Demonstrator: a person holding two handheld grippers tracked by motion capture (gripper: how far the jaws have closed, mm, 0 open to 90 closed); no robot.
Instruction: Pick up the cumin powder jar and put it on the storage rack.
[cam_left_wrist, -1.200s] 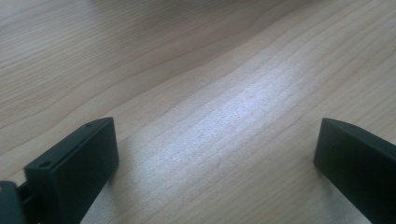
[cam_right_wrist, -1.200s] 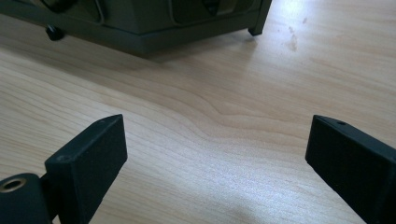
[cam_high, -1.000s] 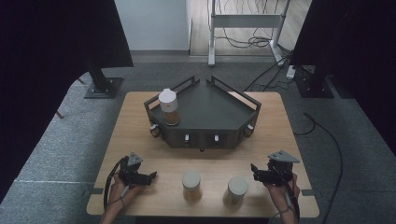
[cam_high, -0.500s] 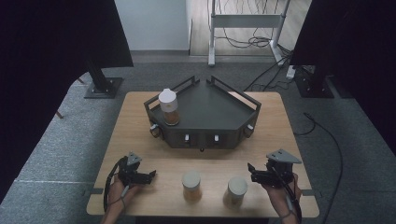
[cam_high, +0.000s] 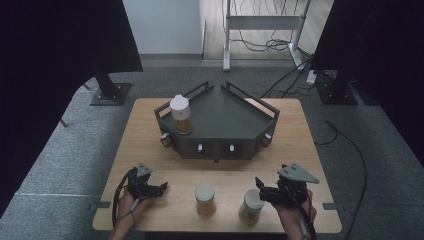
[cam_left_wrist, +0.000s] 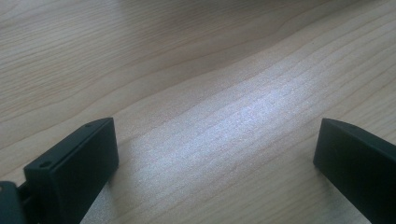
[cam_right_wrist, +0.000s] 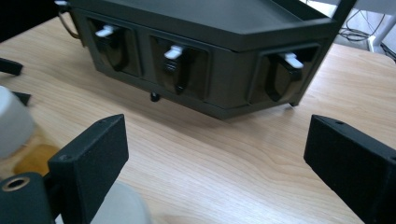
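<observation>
While both jaws gape wide, the right gripper (cam_high: 261, 190) sits just beside 1 white-lidded jar (cam_high: 250, 205); the left gripper (cam_high: 161, 188) holds nothing.

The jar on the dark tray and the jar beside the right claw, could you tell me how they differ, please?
The jar on the dark tray stands raised at the tray's far left corner; the jar beside the right claw stands on the table's near edge. The first is far from both claws; the second almost touches the right claw. Both stand upright, pale-capped.

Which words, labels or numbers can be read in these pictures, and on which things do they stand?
None can be read.
Jar on the tray: no lettering visible.
Two jars on the table, middle one and right one: no label can be made out at this size.
Dark tray and its white switches: no markings.
</observation>
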